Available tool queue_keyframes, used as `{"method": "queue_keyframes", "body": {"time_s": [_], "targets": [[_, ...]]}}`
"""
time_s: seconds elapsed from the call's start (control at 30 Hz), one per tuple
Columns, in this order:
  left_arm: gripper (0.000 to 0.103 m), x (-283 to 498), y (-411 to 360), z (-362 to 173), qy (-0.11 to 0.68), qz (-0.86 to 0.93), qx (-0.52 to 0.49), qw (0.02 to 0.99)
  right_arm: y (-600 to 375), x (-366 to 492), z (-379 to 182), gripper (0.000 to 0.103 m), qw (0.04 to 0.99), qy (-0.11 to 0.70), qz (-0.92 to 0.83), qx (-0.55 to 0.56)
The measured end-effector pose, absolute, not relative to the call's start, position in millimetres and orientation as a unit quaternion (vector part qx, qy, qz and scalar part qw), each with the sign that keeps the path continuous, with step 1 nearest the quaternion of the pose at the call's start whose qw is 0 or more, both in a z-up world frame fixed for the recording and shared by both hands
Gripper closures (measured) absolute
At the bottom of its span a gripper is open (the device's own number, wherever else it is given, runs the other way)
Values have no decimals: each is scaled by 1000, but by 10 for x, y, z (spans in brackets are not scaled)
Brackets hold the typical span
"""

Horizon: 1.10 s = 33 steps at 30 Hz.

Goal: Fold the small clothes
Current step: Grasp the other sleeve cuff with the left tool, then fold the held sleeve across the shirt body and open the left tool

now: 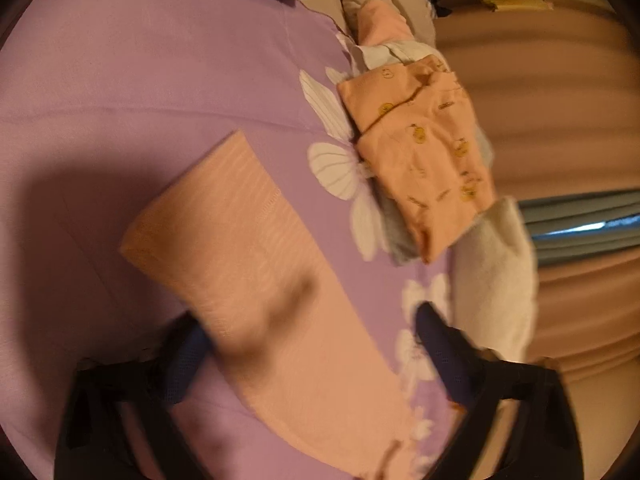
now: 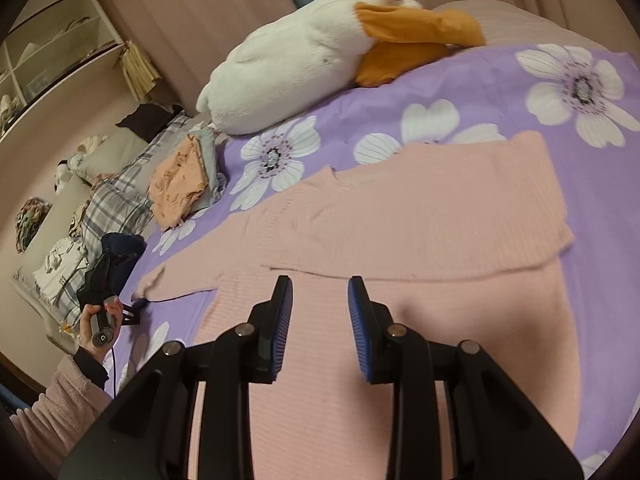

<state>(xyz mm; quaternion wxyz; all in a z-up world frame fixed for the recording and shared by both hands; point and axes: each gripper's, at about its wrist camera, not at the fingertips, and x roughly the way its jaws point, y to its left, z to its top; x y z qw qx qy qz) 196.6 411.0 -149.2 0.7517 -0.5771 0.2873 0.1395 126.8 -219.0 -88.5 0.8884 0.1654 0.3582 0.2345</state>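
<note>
From the left wrist camera, a pink ribbed sweater (image 1: 248, 264) is seen lying flat on a purple flowered bedspread (image 1: 120, 80); the picture is blurred. The left gripper (image 1: 312, 340) is spread wide, one finger on each side of the sleeve, and nothing is pinched. Farther off to the right, a folded orange printed garment (image 1: 420, 152) is stacked on a small pile of clothes, with a white plush toy (image 1: 496, 276) just beside it.

From the right wrist camera, the sweater (image 2: 420, 220) is seen spread across the bedspread (image 2: 600, 184), one sleeve folded over the body. The right gripper (image 2: 320, 300) is held above the sweater, its fingers partly apart and empty. At the far left, the folded pile (image 2: 180, 184) lies near a plaid pillow (image 2: 116, 204), beside the plush toy (image 2: 288, 64). At the near left, the other gripper (image 2: 108, 272) is held by a hand (image 2: 100, 320).
</note>
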Motion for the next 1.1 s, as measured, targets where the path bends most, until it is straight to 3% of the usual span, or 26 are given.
{"method": "queue_keyframes", "body": {"time_s": [0.07, 0.13, 0.3, 0.7, 1.1], "targets": [[72, 2024, 4059, -1499, 319, 157, -549, 756, -2255, 1215, -923, 73, 888, 360, 228, 171], [95, 2082, 4010, -1533, 353, 172, -527, 754, -2316, 1175, -969, 73, 887, 365, 221, 175], [100, 2126, 3767, -1277, 363, 188, -457, 790, -2493, 1061, -1034, 73, 887, 366, 209, 187], [100, 2492, 2061, -318, 359, 71, -258, 894, -2862, 882, -1142, 69, 881, 362, 197, 231], [100, 2830, 147, -656, 434, -40, -121, 892, -3115, 754, -1180, 68, 886, 358, 180, 235]]}}
